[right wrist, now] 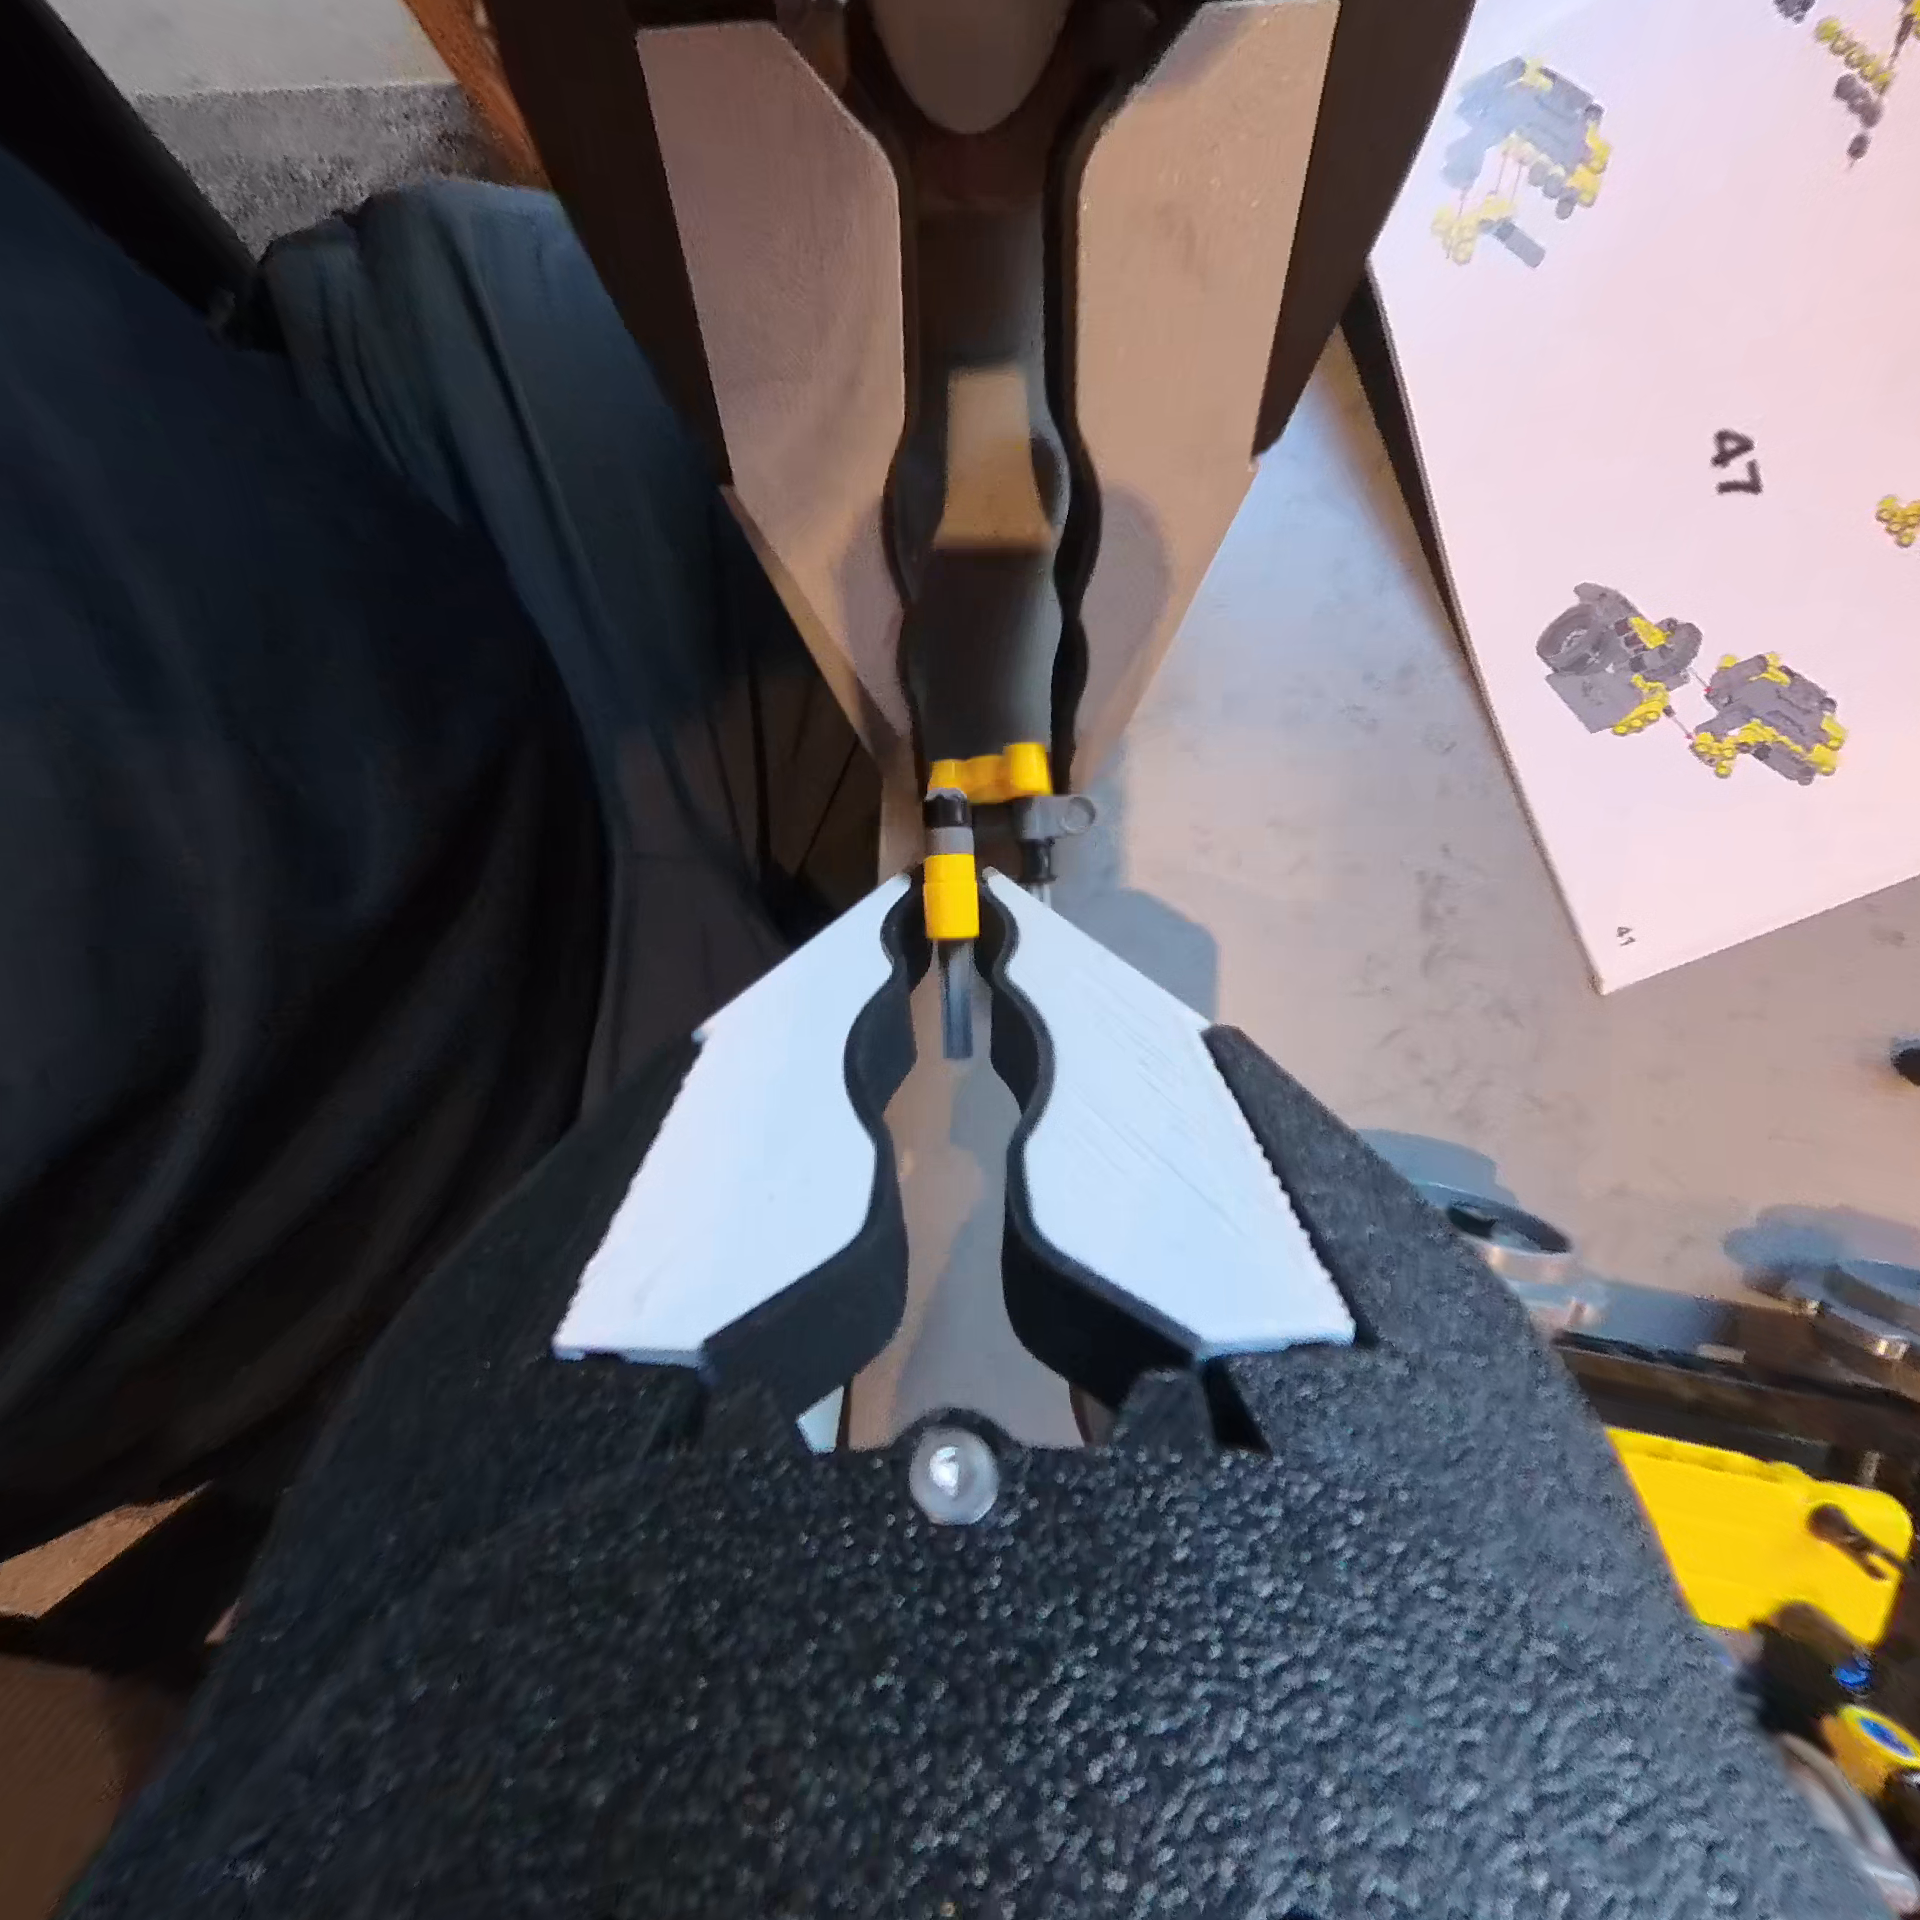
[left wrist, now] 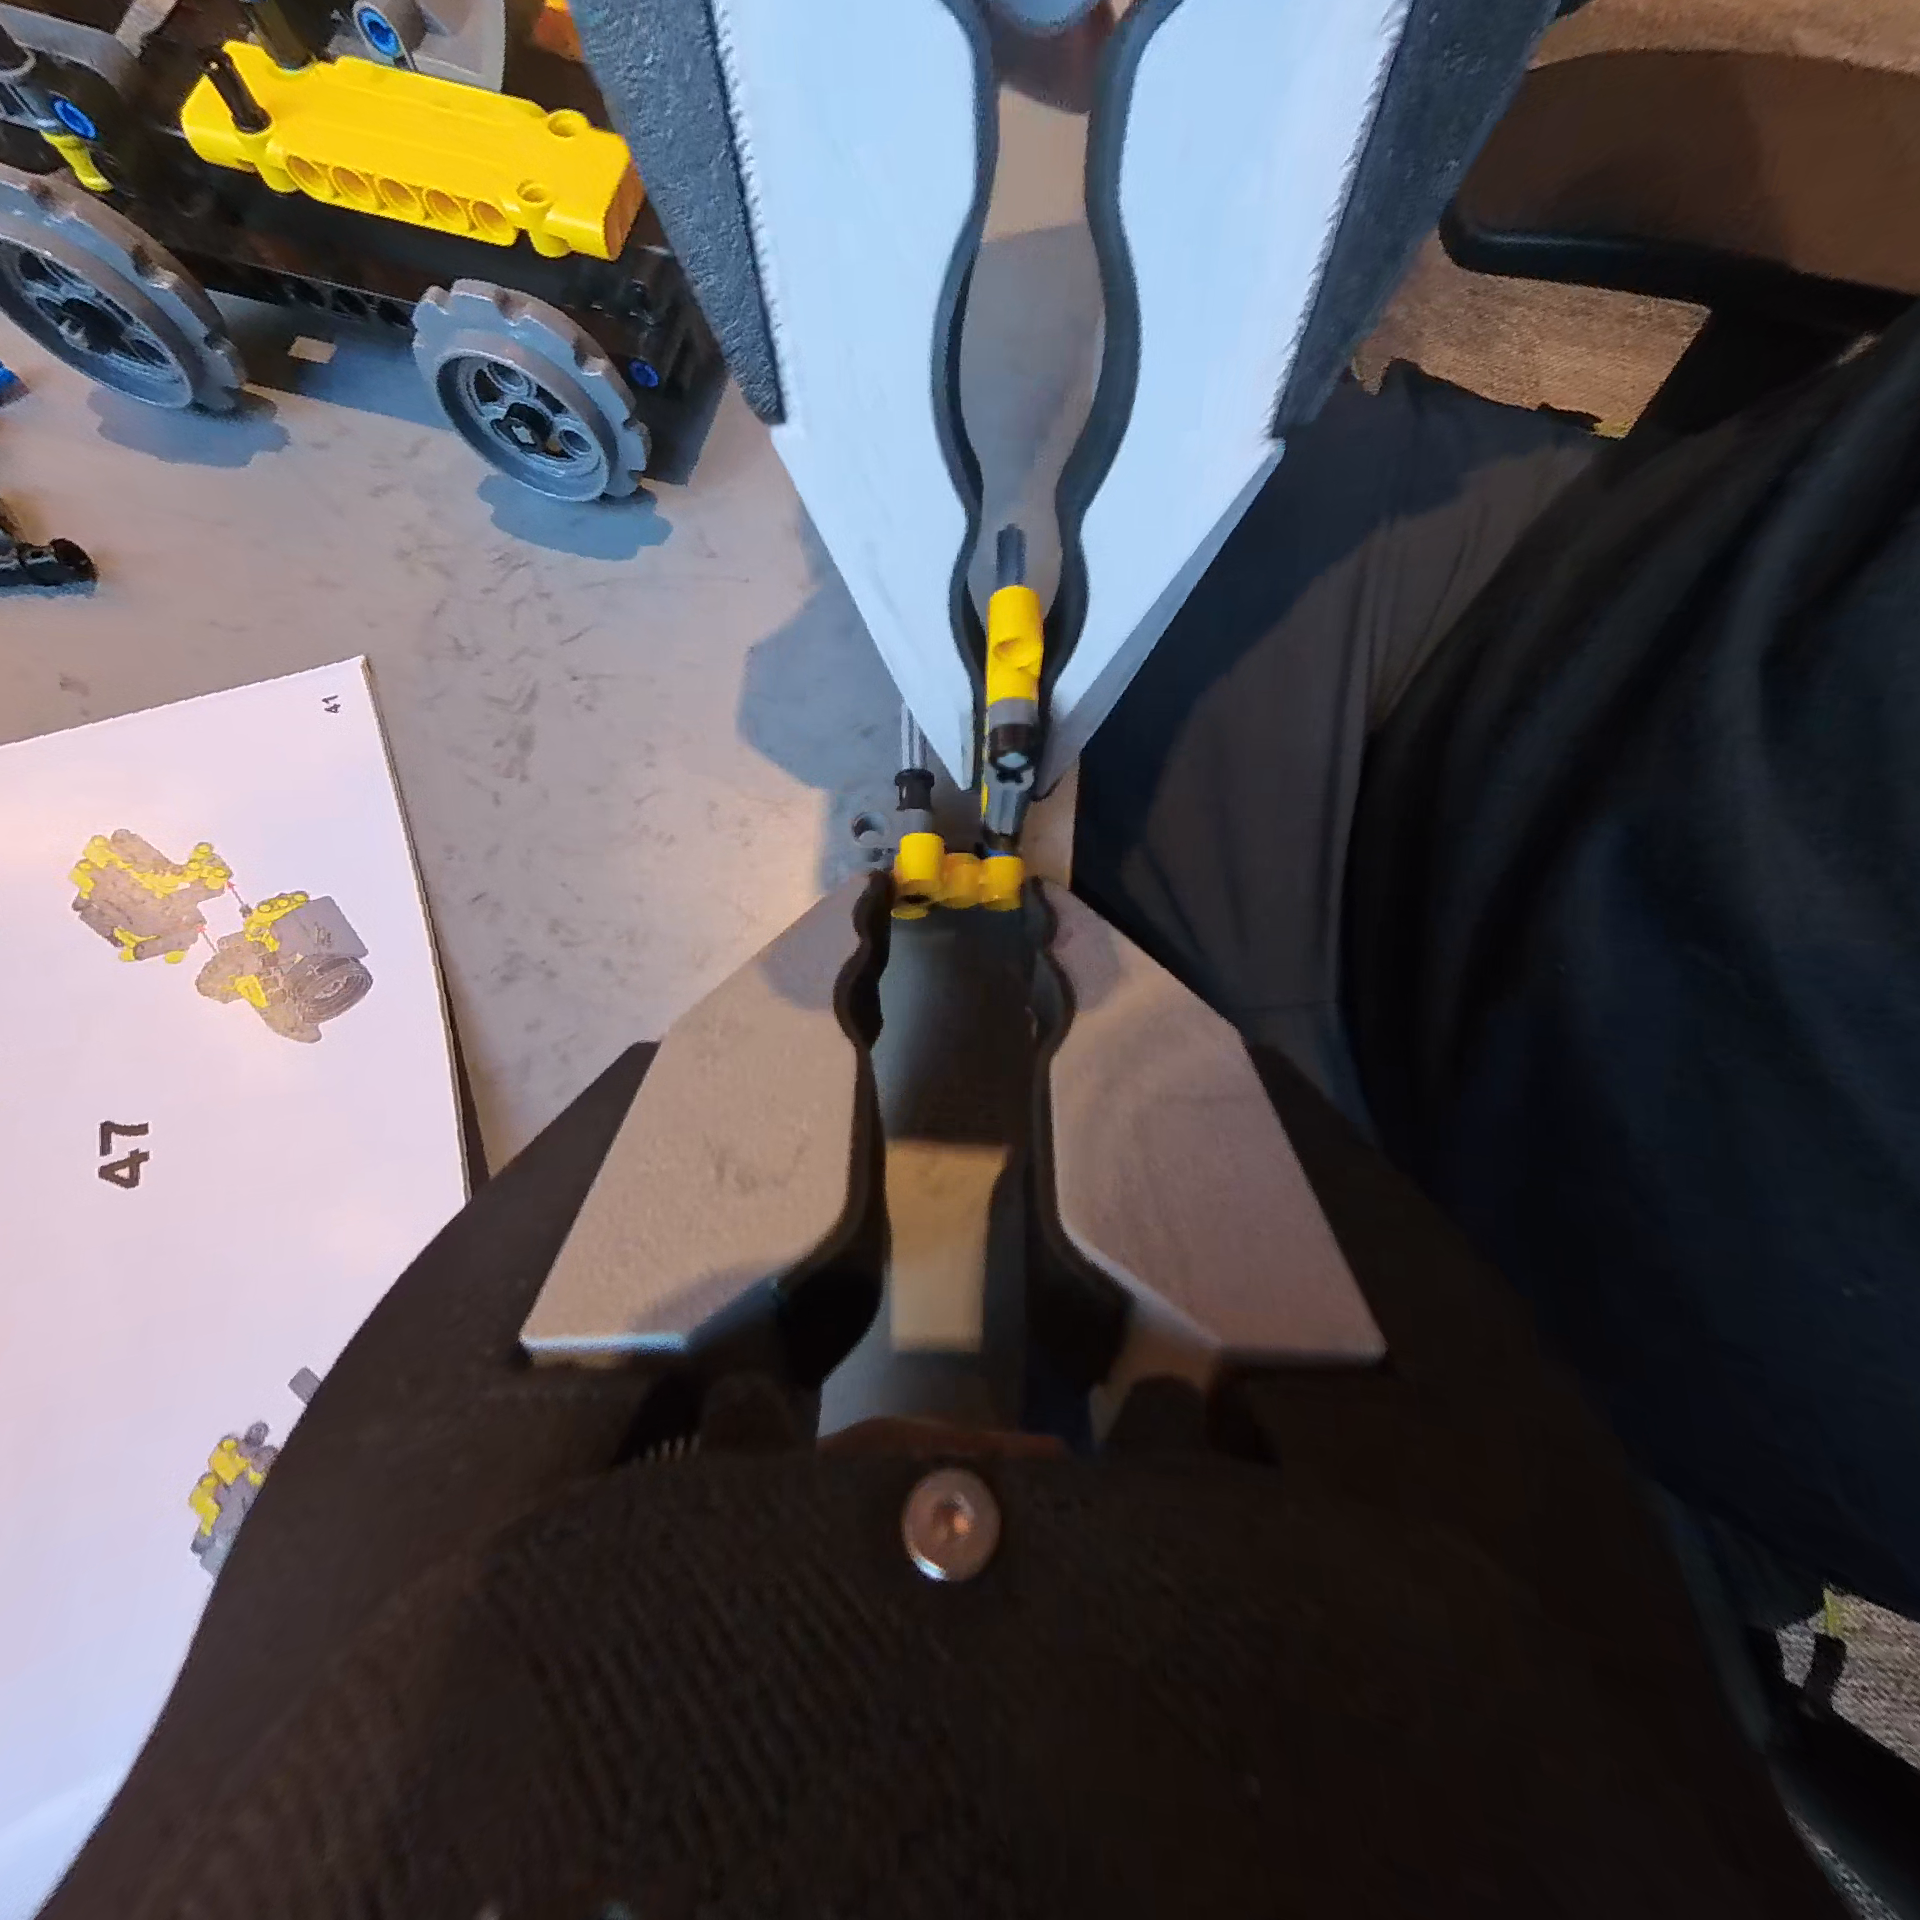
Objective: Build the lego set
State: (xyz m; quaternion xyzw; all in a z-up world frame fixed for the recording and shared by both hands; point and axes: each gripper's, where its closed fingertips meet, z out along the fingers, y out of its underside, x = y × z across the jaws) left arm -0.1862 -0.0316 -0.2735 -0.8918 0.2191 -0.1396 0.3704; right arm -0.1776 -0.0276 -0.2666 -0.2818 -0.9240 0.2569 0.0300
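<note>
Tips meet: left hand-held gripper (left wrist: 961, 896) pinches yellow connector (left wrist: 956, 881), right hand-held gripper (right wrist: 951, 894) clamps yellow-sleeved axle (right wrist: 951, 914).

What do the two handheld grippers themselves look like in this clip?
The left gripper has a smooth black ribbed body, grey wedge-shaped fingers with wavy black rubber pads, and a silver screw at centre. The right gripper has a rough, pebbled black body, pale blue-white fingers with matching wavy black pads, and its own screw.
</note>
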